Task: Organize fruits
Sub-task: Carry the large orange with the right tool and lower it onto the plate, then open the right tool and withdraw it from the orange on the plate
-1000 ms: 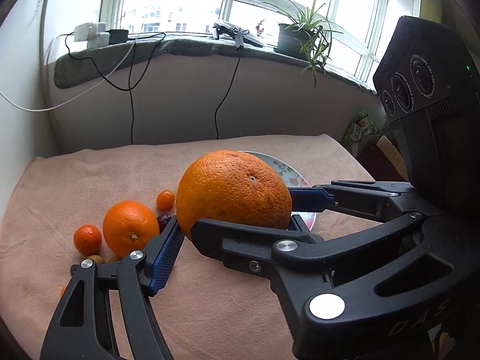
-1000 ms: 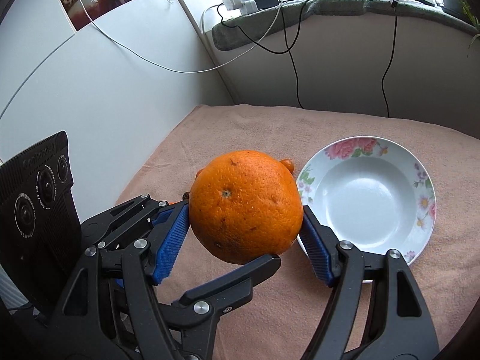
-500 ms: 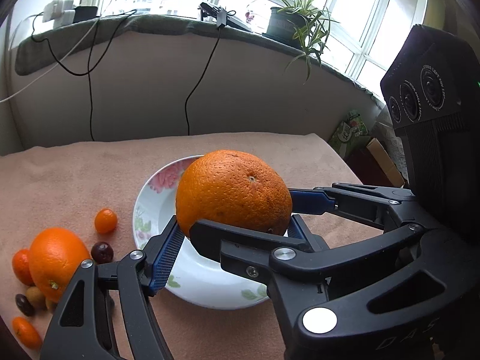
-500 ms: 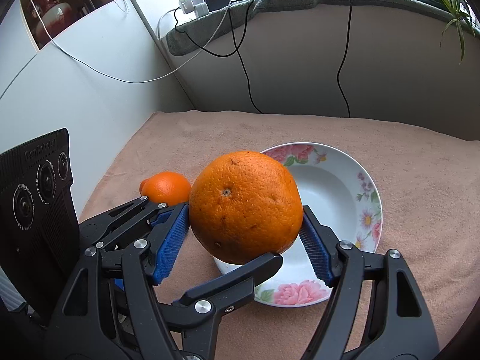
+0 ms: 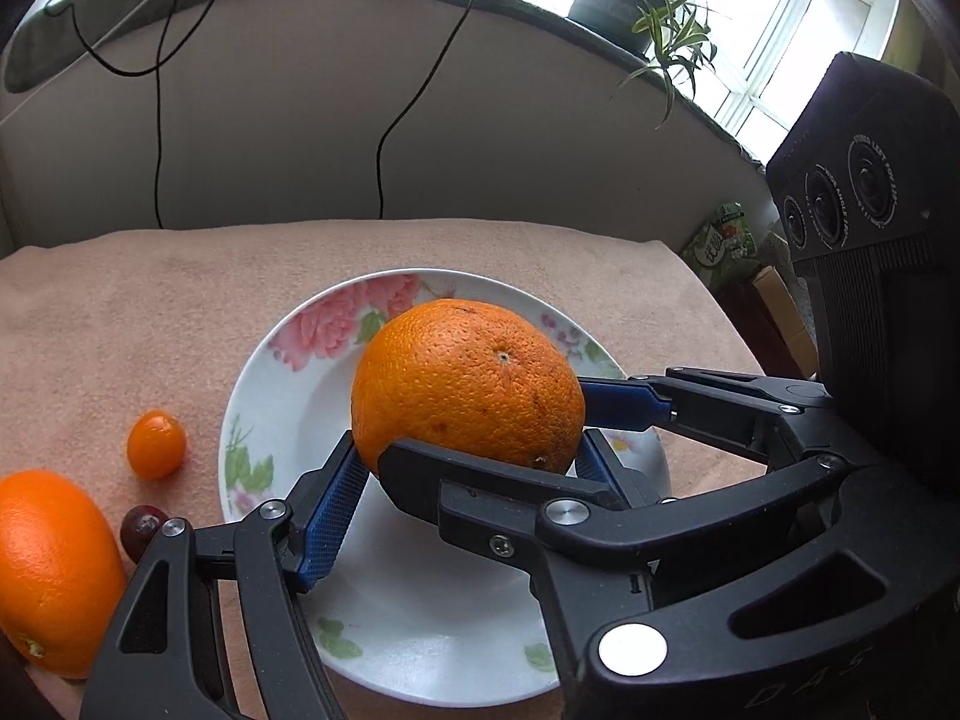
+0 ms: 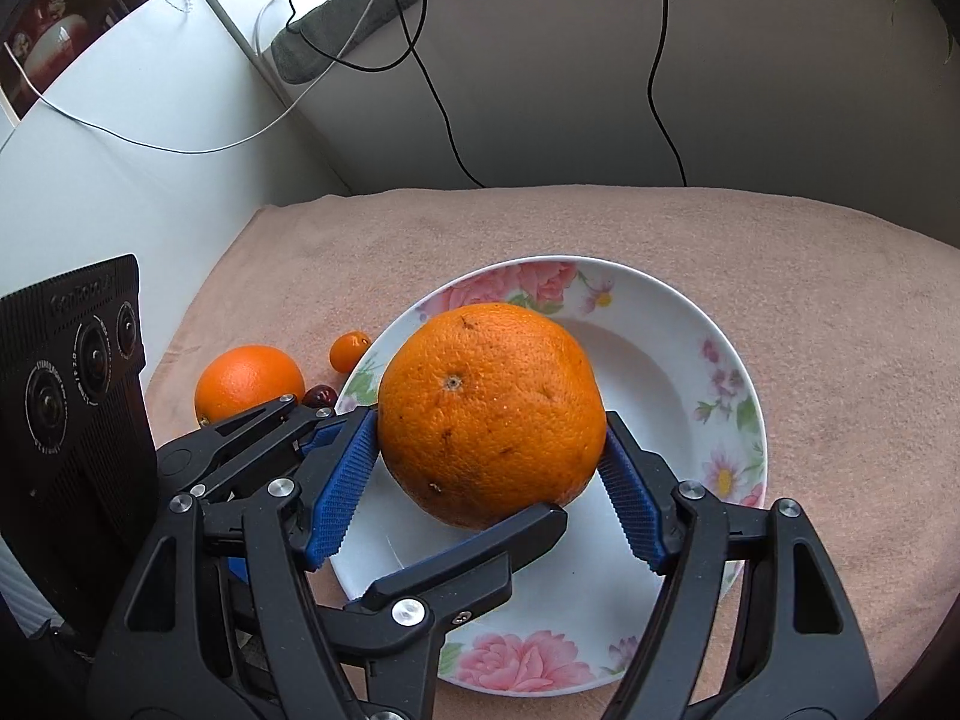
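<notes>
Left wrist view: both hand-held grippers [image 5: 468, 480] [image 6: 489, 480] clamp one large orange [image 5: 468, 387] over one floral plate [image 5: 288, 360].

Left tongs [image 5: 468, 468] and right tongs [image 6: 489, 480] cross at right angles, both clamped shut on one load

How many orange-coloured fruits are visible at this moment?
3. A large orange gripped over the floral white plate; a medium orange and a small orange kumquat-like fruit lie on the cloth beside it. Others may sit outside both views.
</notes>
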The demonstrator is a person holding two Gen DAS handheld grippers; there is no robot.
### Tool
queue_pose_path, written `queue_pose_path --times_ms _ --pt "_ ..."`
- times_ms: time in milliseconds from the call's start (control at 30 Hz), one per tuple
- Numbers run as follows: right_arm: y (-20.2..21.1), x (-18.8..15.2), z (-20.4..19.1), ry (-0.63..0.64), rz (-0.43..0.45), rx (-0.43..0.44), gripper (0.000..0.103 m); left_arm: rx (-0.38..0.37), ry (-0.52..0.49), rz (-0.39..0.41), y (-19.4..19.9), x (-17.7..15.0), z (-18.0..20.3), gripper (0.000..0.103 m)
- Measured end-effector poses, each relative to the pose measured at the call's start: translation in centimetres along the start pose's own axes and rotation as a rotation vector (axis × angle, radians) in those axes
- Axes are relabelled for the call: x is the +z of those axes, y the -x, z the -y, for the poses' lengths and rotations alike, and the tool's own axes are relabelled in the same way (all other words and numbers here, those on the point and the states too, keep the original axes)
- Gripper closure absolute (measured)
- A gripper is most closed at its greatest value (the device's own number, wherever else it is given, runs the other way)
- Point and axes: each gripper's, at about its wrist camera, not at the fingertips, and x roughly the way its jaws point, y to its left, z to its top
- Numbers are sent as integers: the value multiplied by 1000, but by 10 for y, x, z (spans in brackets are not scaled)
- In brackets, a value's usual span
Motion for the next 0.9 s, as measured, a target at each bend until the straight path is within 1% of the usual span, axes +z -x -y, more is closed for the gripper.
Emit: queue_pose_path --times_ms 167,300,467,500,533,733,900 --pt "-4 0 3 -8 -8 -4 27 -4 1 -11 -5 2 0 32" --pt "-6 0 6 -29 -8 9 26 10 -6 -22 -7 3 1 32" --pt "6 3 3 -4 46 -33 23 24 -10 -17 -8 5 3 32" --pt "9 4 2 3 58 -43 19 27 -9 -18 -7 4 2 31" --pt "13 5 1 8 68 -48 17 36 -9 -18 -6 4 1 31" --pt "28 5 4 -5 101 -56 16 51 -11 -16 3 -3 -3 30" --pt "37 -4 3 -15 119 -58 16 64 -7 -6 13 -7 -3 30"
